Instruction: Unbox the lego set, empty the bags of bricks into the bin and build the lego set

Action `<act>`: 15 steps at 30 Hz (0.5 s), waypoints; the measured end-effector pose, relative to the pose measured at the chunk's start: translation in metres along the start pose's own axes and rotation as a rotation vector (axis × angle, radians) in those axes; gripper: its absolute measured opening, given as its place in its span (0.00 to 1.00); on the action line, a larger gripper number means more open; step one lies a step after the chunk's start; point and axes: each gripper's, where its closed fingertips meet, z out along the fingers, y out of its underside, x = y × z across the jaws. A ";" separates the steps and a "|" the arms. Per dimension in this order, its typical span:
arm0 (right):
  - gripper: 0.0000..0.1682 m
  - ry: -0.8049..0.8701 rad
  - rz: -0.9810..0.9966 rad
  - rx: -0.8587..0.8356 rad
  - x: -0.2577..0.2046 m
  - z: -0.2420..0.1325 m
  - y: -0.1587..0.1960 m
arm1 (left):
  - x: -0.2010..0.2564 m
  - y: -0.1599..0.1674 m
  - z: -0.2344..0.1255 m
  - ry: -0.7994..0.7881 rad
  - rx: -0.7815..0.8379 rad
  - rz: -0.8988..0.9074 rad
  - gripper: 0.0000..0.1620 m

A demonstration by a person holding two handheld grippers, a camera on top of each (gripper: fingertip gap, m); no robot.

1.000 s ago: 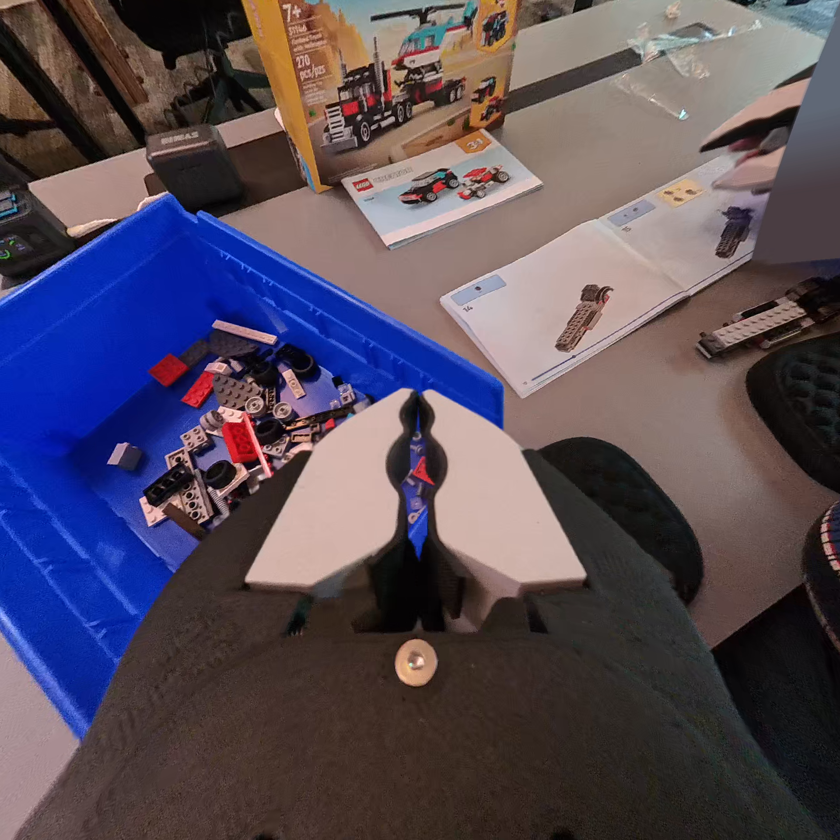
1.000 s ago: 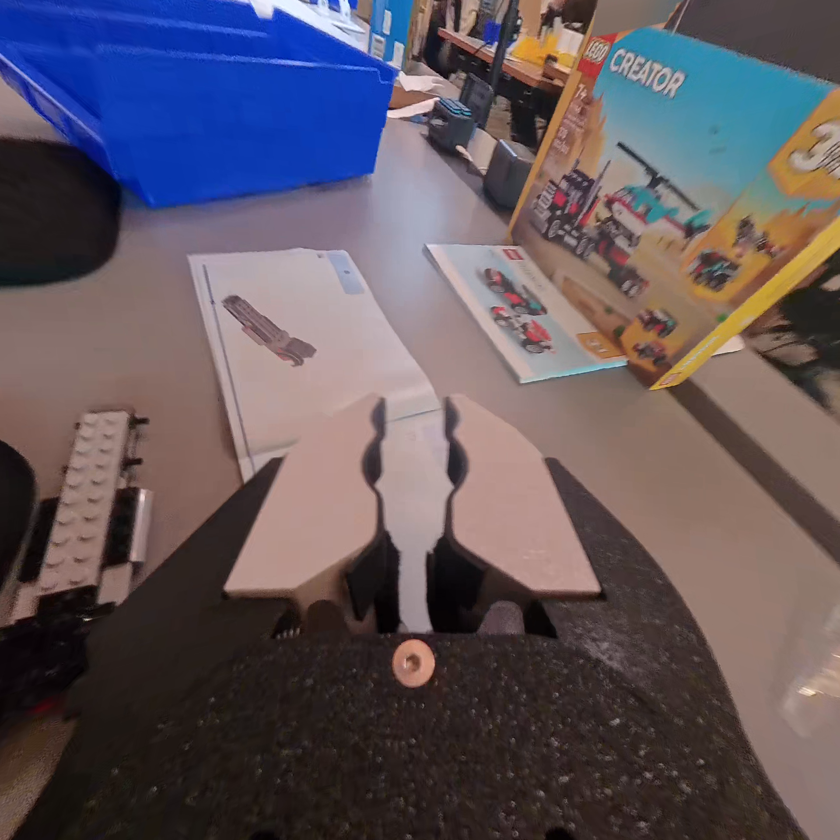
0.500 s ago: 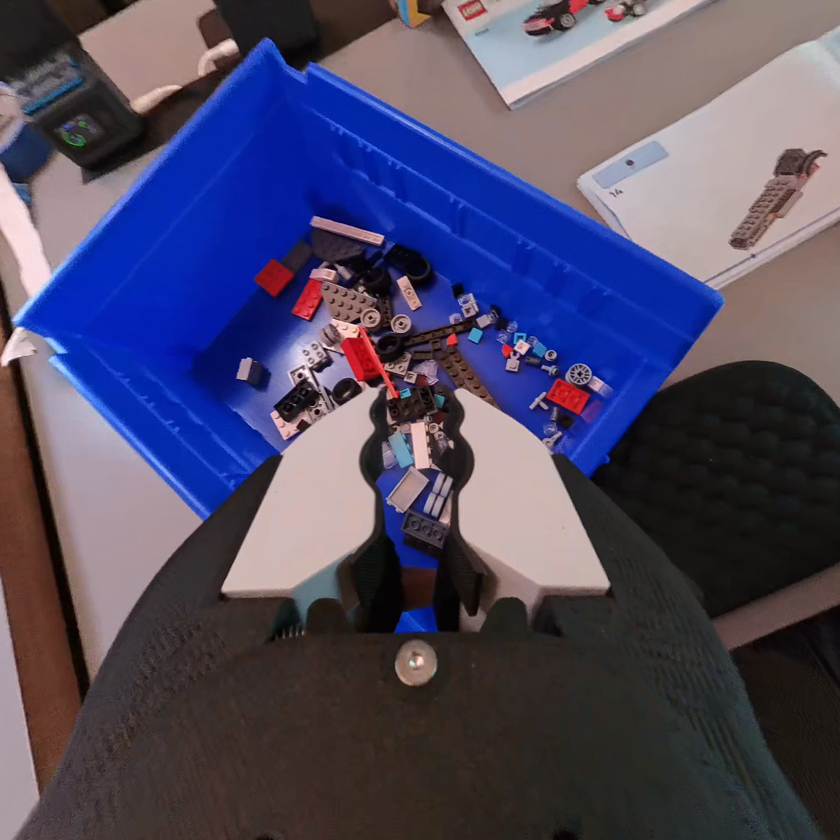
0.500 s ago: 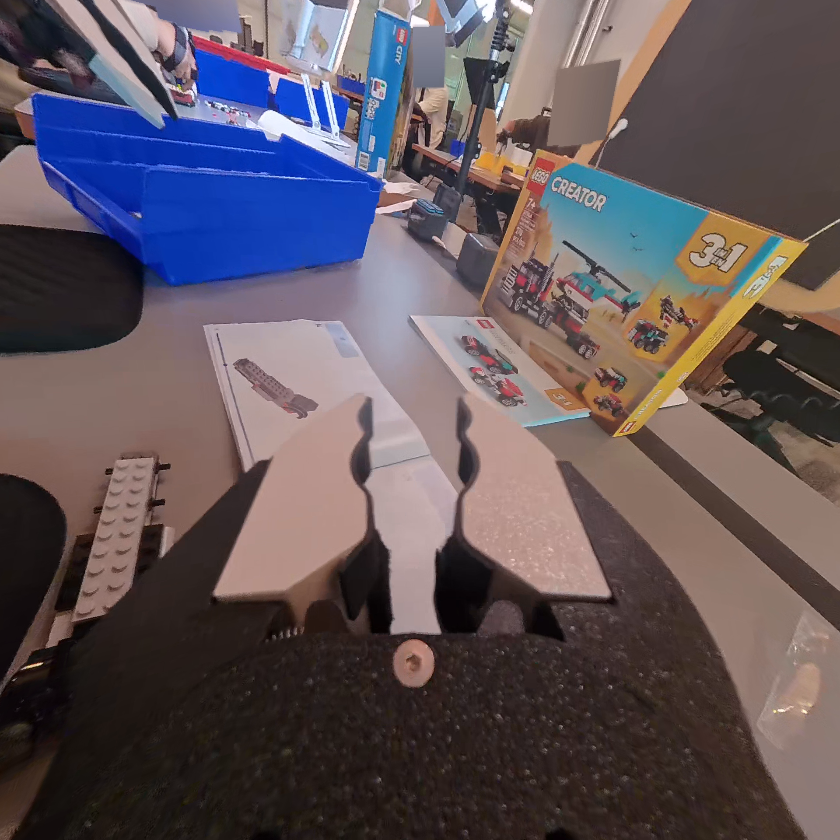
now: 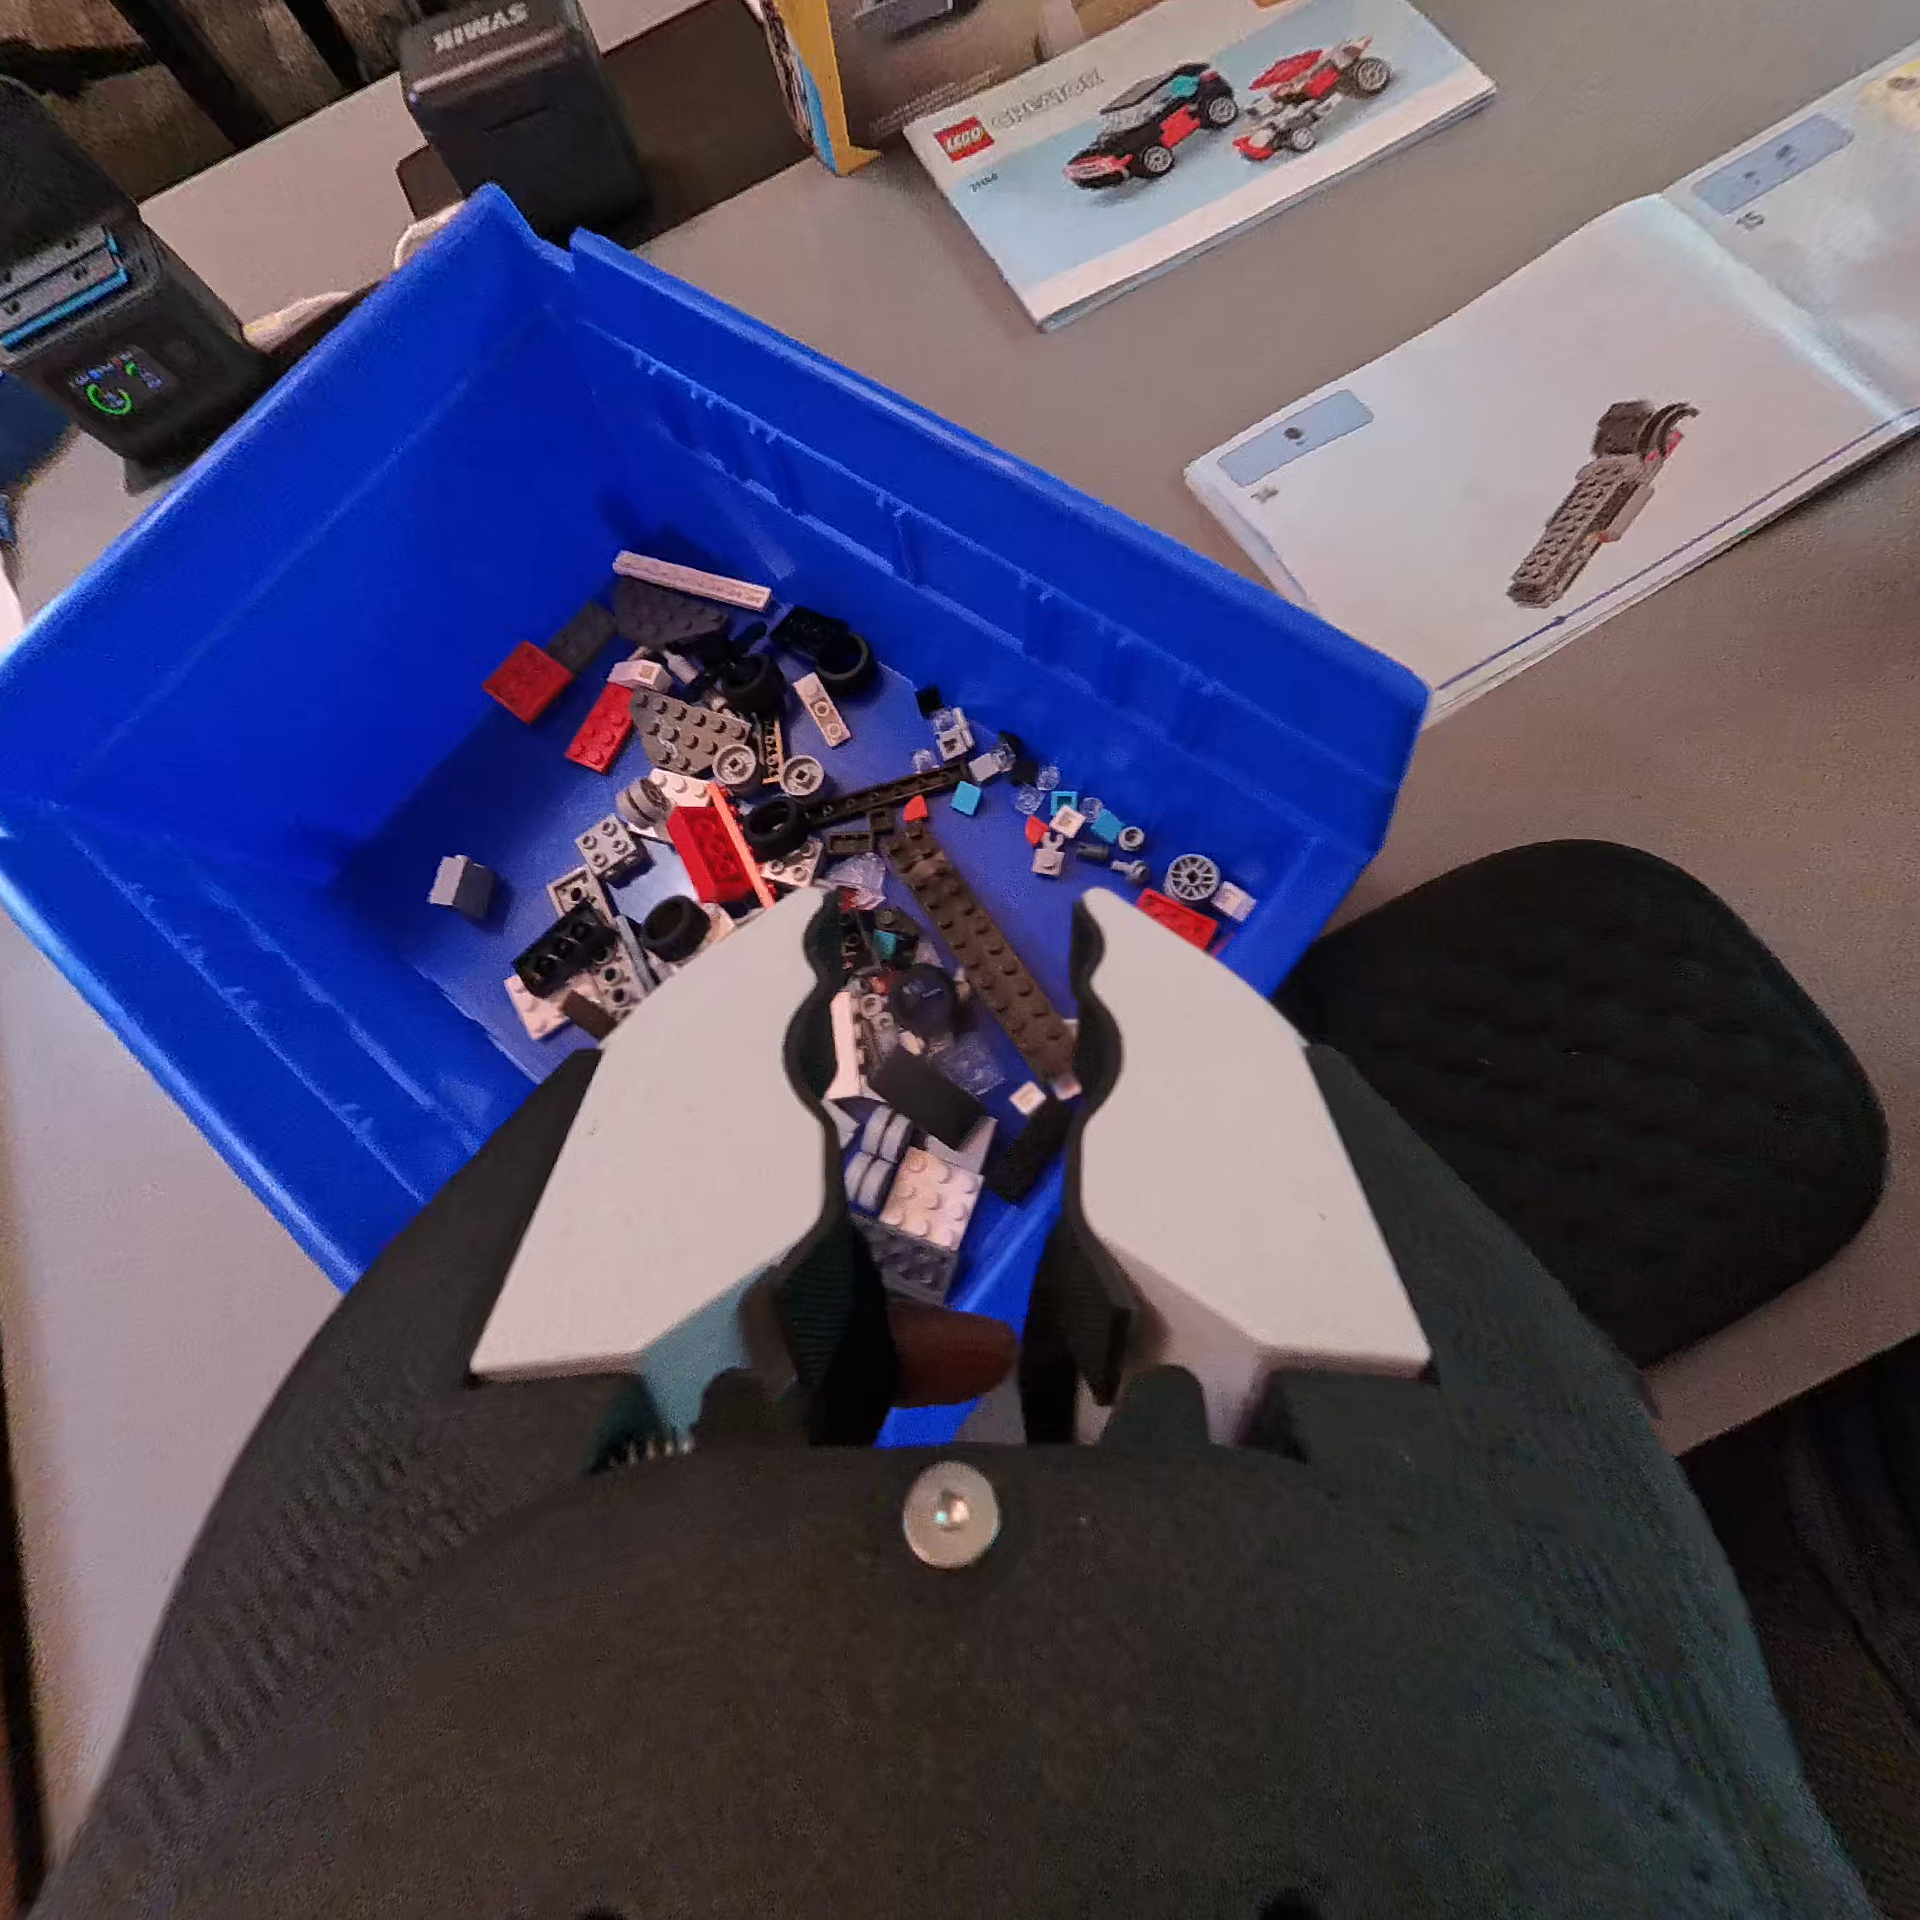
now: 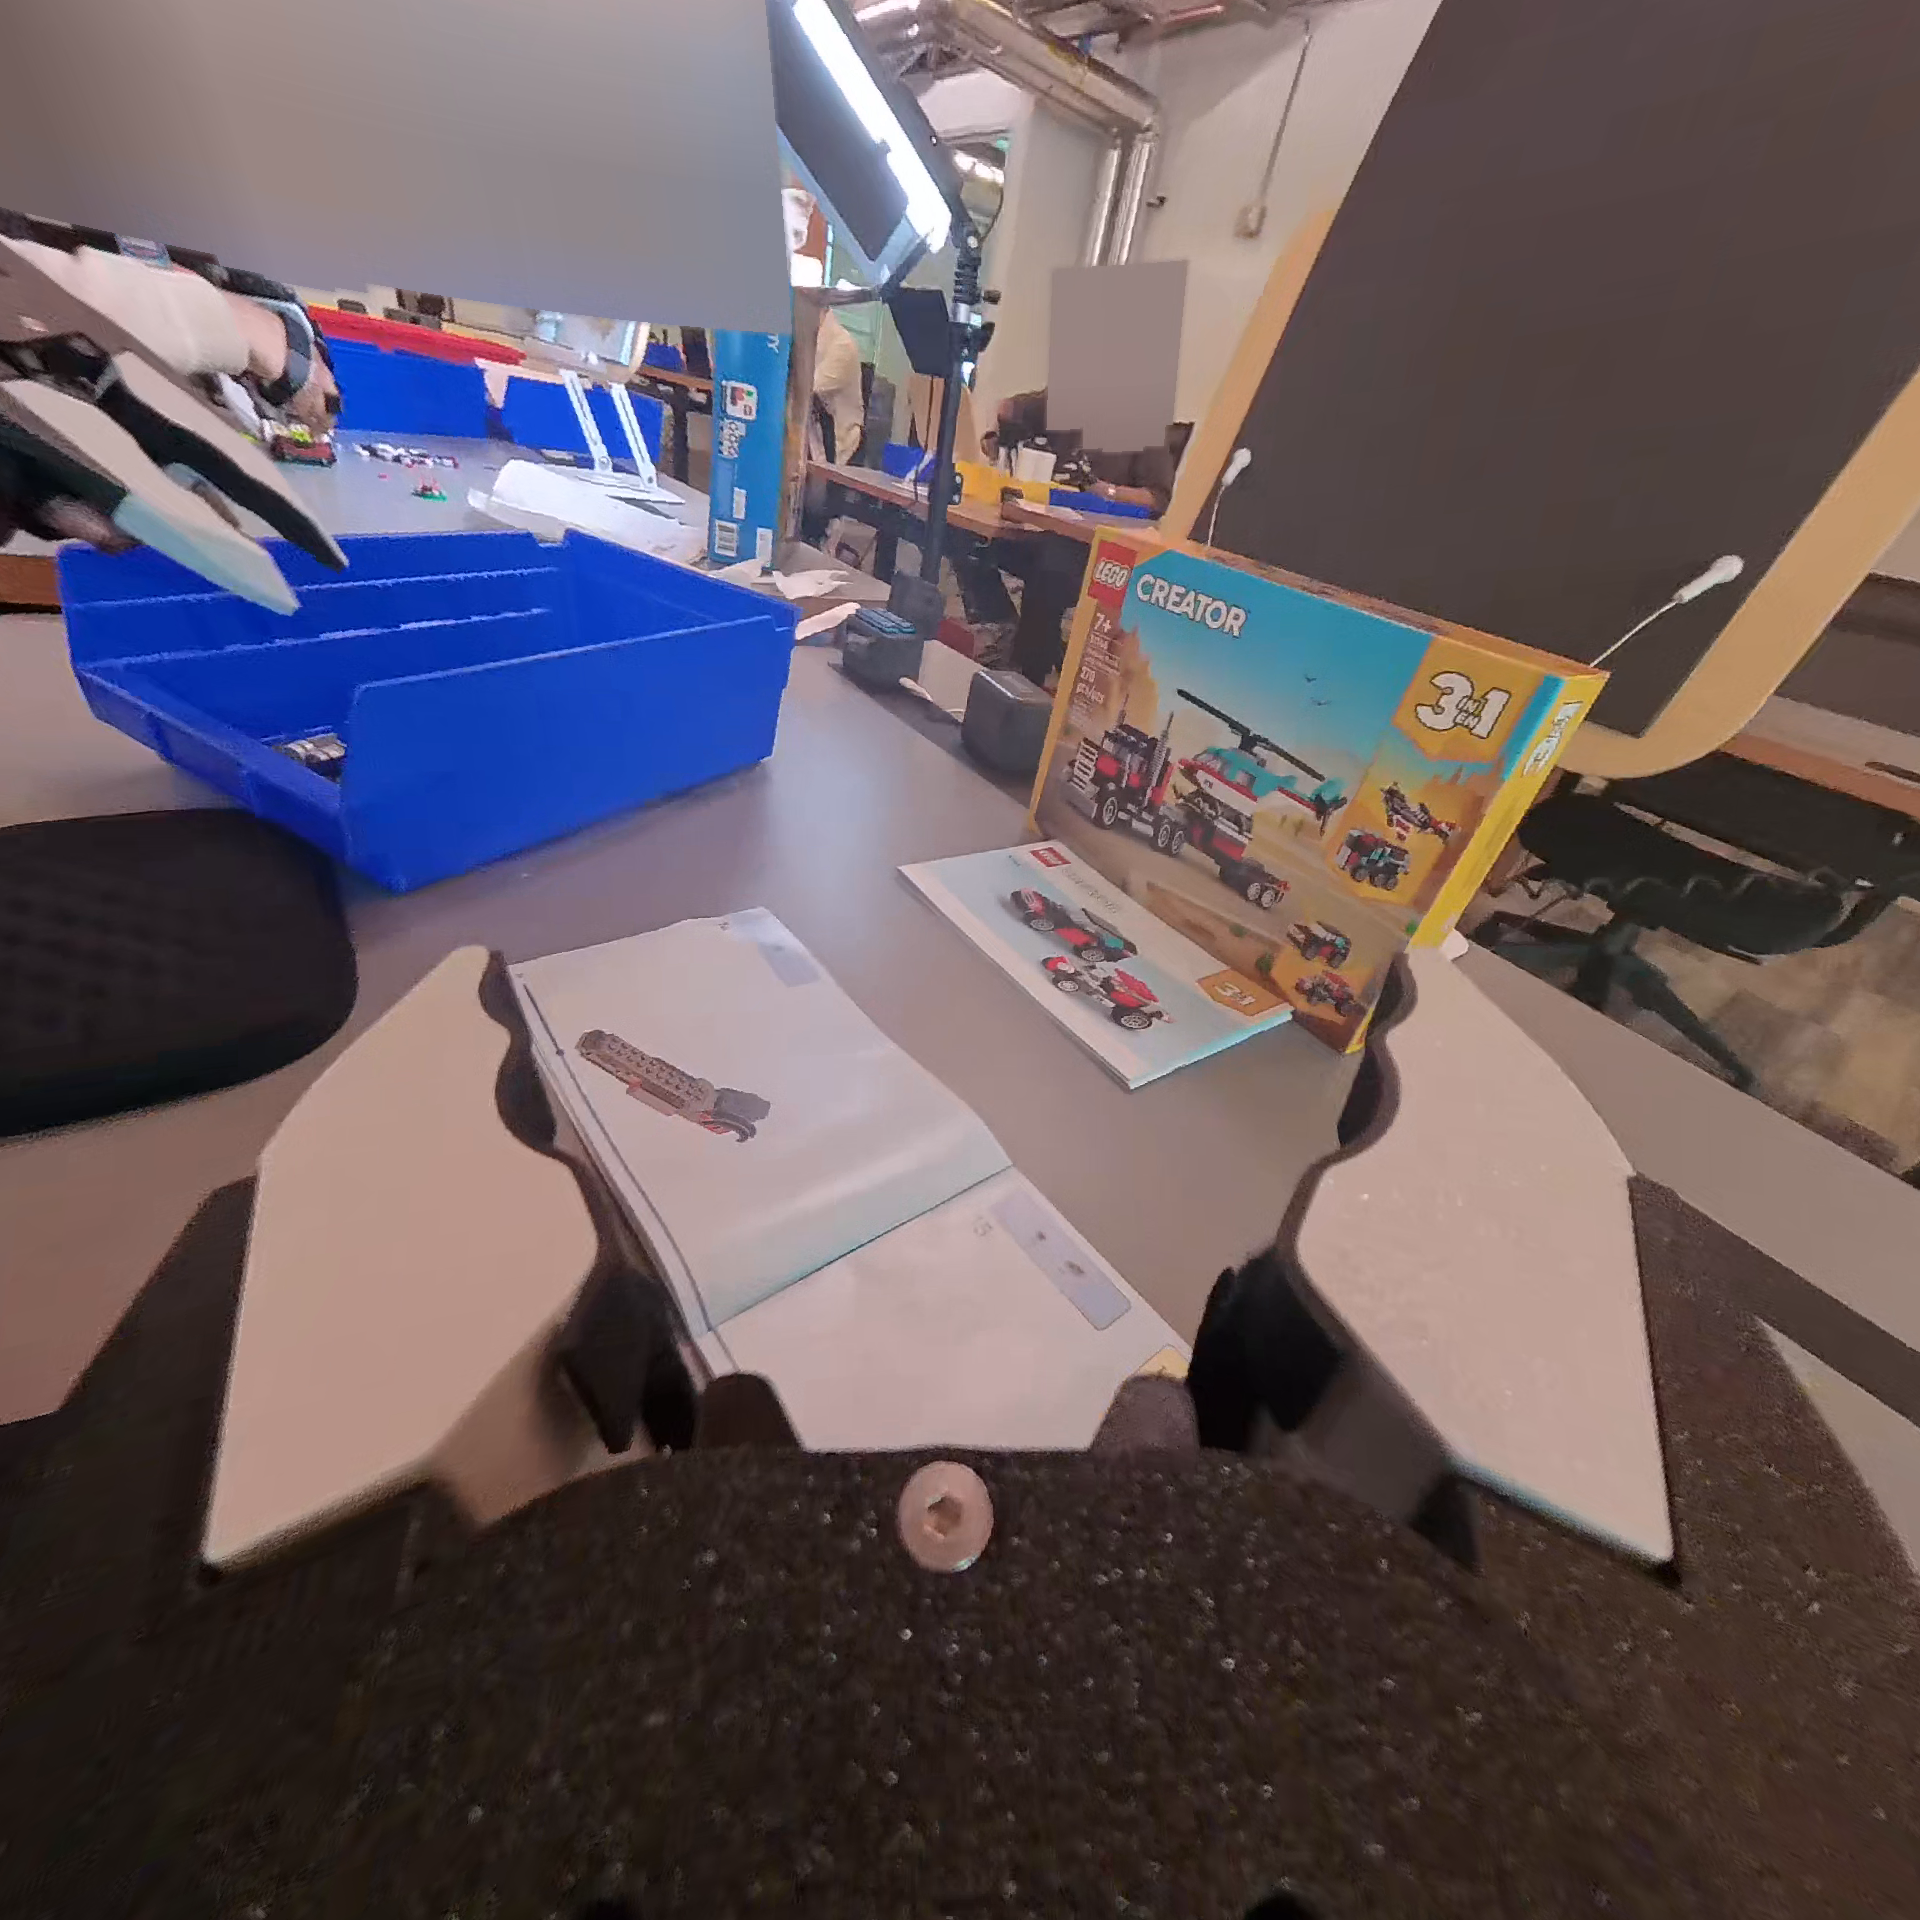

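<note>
The blue bin (image 5: 343, 540) holds several loose bricks (image 5: 717, 790) in red, grey, black and teal. My left gripper (image 5: 945, 914) hangs open and empty above the bin's near end, over the bricks. The bin also shows at the left of the right wrist view (image 6: 582, 717), with the left gripper (image 6: 229, 551) over its far side. My right gripper (image 6: 935, 977) is wide open and empty above the open instruction booklet (image 6: 790, 1122), which also shows in the left wrist view (image 5: 1538, 436). The lego box (image 6: 1309, 790) stands upright behind a second closed booklet (image 6: 1081, 956).
Black padded rests lie on the grey table to the bin's right (image 5: 1579, 1081) and at the left of the right wrist view (image 6: 156, 956). Two dark devices (image 5: 520, 104) stand behind the bin. Other tables, bins and people are in the background.
My left gripper went from shut to open and moved over the bin, looking down into it. My right gripper opened wide and lifted away from the partly built grey model, which has left view.
</note>
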 end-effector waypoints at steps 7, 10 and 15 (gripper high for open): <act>0.88 0.054 -0.007 0.015 0.000 -0.011 -0.028 | 0.045 0.002 -0.016 0.161 0.168 -0.099 0.81; 0.88 0.066 0.003 0.034 0.001 -0.017 -0.043 | 0.051 0.013 -0.014 0.155 0.183 -0.068 0.88; 0.88 0.125 -0.024 0.040 0.009 -0.028 -0.064 | 0.049 0.024 -0.009 0.175 0.205 -0.086 0.88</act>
